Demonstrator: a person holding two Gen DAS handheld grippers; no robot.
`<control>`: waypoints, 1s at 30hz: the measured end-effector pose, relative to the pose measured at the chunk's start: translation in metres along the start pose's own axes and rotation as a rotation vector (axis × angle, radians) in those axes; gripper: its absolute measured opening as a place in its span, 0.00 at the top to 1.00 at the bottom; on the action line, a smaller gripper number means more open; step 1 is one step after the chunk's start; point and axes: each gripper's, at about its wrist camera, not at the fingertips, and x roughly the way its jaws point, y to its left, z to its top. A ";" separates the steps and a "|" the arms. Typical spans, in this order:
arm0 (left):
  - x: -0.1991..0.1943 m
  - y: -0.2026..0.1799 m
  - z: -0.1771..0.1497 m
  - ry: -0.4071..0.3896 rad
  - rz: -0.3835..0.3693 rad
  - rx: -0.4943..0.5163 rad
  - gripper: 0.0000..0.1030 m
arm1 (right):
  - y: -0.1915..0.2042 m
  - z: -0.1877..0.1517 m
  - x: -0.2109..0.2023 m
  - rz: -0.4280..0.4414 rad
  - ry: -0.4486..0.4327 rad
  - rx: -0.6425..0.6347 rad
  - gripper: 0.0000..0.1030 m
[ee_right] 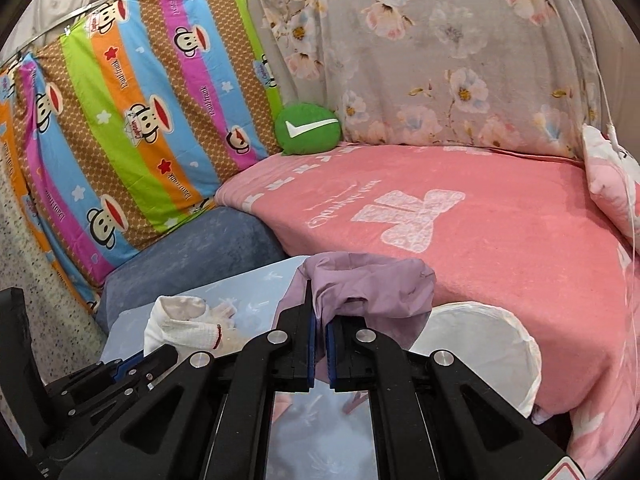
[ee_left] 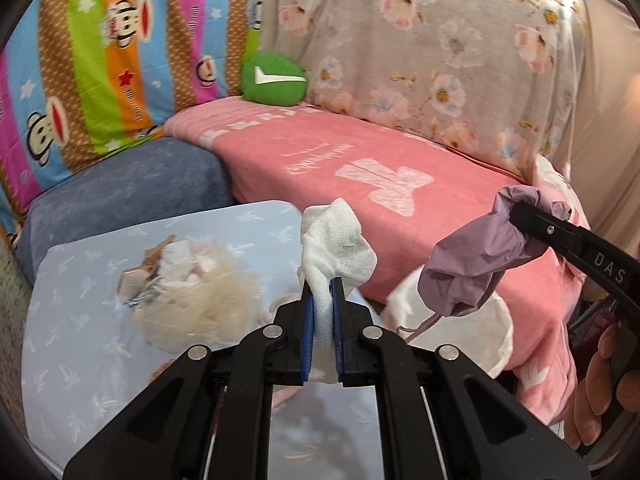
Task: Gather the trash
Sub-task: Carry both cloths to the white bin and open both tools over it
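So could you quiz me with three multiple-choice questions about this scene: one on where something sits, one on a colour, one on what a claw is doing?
1. Where is the green cushion?
A. on the pale blue table
B. at the back corner of the pink blanket
C. in a gripper

2. What colour is the bag in the right gripper?
A. purple
B. yellow
C. black

3. The left gripper is:
A. wide open
B. shut on a white cloth
C. out of view

Answers: 1 B, it rests by the hung sheets; 2 A, lilac fabric; 3 B, cloth pinched between blue pads.
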 end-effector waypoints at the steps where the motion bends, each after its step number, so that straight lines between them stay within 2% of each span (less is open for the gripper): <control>1: 0.004 -0.009 0.001 0.006 -0.014 0.011 0.92 | -0.008 -0.001 -0.003 -0.010 -0.003 0.008 0.97; 13: 0.041 -0.102 -0.004 0.062 -0.150 0.154 0.91 | -0.096 -0.006 -0.018 -0.114 -0.008 0.104 0.97; 18: 0.054 -0.124 -0.007 0.084 -0.186 0.186 0.90 | -0.115 -0.010 -0.013 -0.136 0.004 0.125 0.96; 21: 0.065 -0.133 -0.009 0.106 -0.192 0.203 0.90 | -0.121 -0.011 -0.010 -0.144 0.010 0.130 0.91; 22: 0.069 -0.135 -0.010 0.117 -0.193 0.209 0.87 | -0.123 -0.011 -0.009 -0.149 0.008 0.134 0.90; 26: 0.077 -0.135 -0.011 0.113 -0.179 0.202 0.38 | -0.127 -0.012 -0.003 -0.154 0.016 0.144 0.86; 27: 0.076 -0.134 -0.011 0.101 -0.173 0.199 0.32 | -0.127 -0.012 -0.002 -0.155 0.016 0.144 0.82; 30: 0.078 -0.132 -0.010 0.097 -0.158 0.200 0.30 | -0.127 -0.012 0.002 -0.156 0.019 0.147 0.72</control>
